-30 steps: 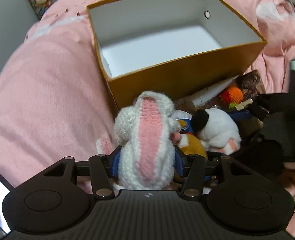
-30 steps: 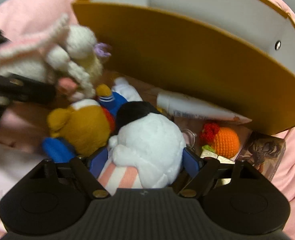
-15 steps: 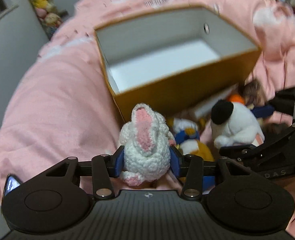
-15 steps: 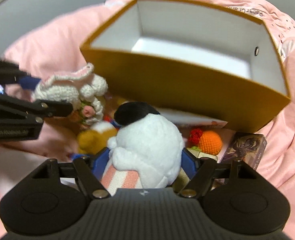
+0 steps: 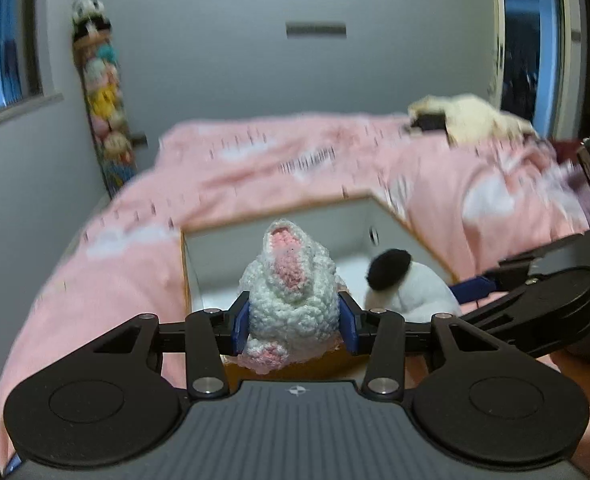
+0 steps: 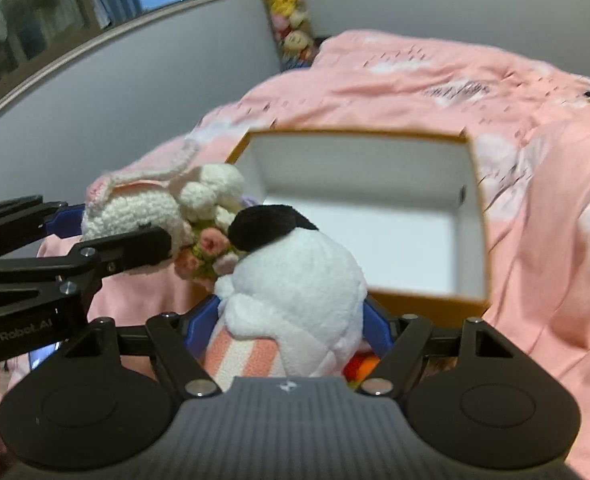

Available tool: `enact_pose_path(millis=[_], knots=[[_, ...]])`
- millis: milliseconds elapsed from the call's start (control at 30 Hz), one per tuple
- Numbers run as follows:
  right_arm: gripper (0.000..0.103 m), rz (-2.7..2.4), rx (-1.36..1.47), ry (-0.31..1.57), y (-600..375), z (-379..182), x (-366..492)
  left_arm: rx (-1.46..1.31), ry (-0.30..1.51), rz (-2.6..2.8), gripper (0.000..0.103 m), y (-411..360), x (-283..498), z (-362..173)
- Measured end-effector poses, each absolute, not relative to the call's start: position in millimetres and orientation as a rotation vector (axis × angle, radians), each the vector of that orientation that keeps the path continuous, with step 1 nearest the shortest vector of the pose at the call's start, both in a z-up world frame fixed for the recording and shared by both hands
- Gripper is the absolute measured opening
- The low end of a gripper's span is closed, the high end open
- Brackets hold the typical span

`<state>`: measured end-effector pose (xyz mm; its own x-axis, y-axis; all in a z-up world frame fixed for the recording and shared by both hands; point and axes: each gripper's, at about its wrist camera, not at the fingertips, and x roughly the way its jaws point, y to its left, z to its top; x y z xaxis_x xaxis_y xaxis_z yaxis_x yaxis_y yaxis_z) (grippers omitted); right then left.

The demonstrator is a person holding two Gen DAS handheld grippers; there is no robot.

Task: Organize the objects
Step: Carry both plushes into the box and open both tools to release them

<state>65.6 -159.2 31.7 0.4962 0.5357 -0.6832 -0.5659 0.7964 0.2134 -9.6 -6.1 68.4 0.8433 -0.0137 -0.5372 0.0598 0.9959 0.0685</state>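
My left gripper (image 5: 293,326) is shut on a white and pink crocheted bunny (image 5: 289,296) and holds it in the air over the near edge of an open orange box (image 5: 279,216) with a white inside. My right gripper (image 6: 291,320) is shut on a white plush with a black ear (image 6: 295,280), also lifted, just before the box (image 6: 359,216). The bunny (image 6: 143,208) and the left gripper show at the left of the right wrist view, beside the plush. The plush (image 5: 411,288) shows at the right of the left wrist view.
The box sits on a pink bedspread (image 5: 107,264). An orange crocheted toy (image 6: 365,366) peeks out below the plush. A strip of hanging plush toys (image 5: 99,92) is in the room's corner. A cream plush (image 5: 471,118) lies at the bed's far right.
Both grippers have risen with their toys and moved toward the box. The cameras have tilted up, so the wall and window show. The toys left on the bed have dropped out of view.
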Motion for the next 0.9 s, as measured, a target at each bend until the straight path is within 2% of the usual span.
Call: enact_pose_path(millis=[400, 900], knots=[[0.076, 0.571, 0.117, 0.774, -169.8, 54.7, 136.7, -0.011, 0.434, 0.004, 0.051, 0.6, 40.2, 61.4], [0.076, 0.564, 0.226, 1.044, -140.0, -24.3, 190.5, -0.021, 0.674, 0.016, 0.051, 29.2, 77.3, -14.7]])
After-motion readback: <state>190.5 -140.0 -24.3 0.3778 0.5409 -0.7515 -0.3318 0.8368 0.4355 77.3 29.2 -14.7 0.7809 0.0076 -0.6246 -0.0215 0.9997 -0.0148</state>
